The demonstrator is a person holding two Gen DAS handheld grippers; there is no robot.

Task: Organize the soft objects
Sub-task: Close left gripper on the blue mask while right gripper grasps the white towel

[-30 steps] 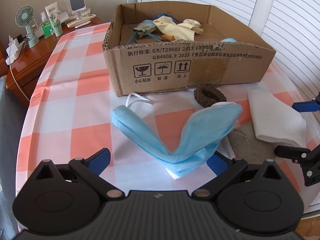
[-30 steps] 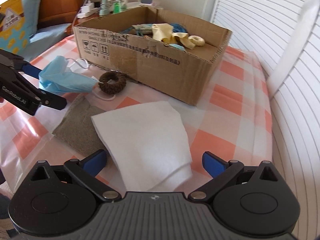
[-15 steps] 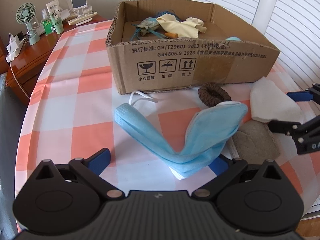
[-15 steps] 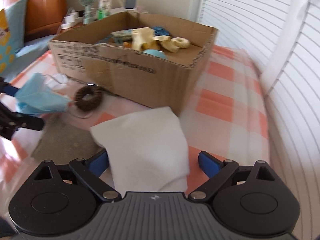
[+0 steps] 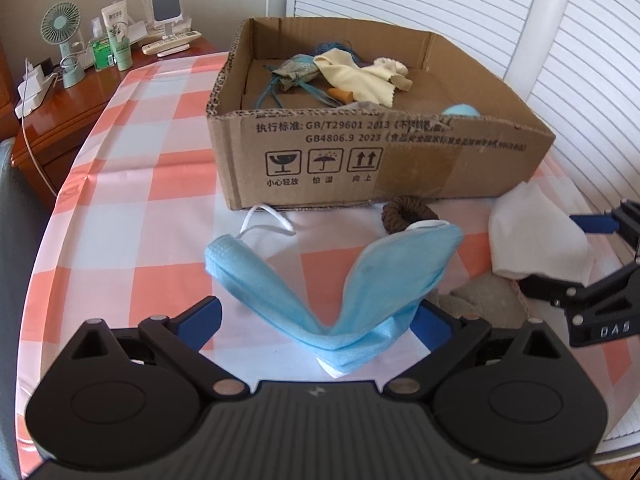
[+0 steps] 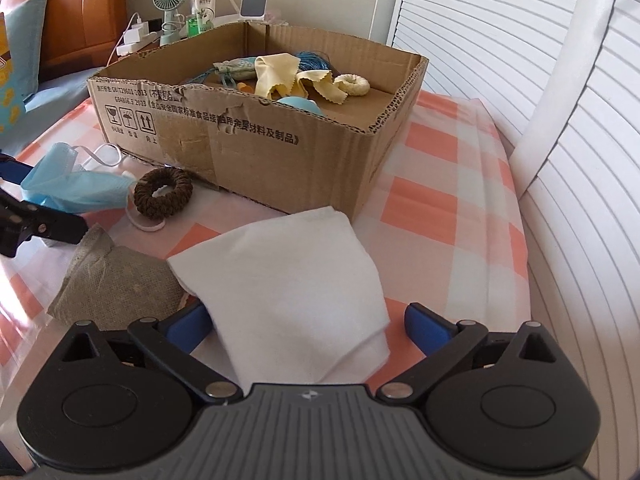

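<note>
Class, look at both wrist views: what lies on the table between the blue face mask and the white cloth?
A grey-brown cloth lies between the blue face mask and the white cloth, clearest in the right wrist view.

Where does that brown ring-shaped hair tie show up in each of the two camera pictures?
Left wrist view: the brown hair tie lies right of centre, just in front of the cardboard box, partly behind the blue face mask.
Right wrist view: the brown hair tie lies at left, near the box's front wall, right of the mask.
Shared landmark: the cardboard box.
</note>
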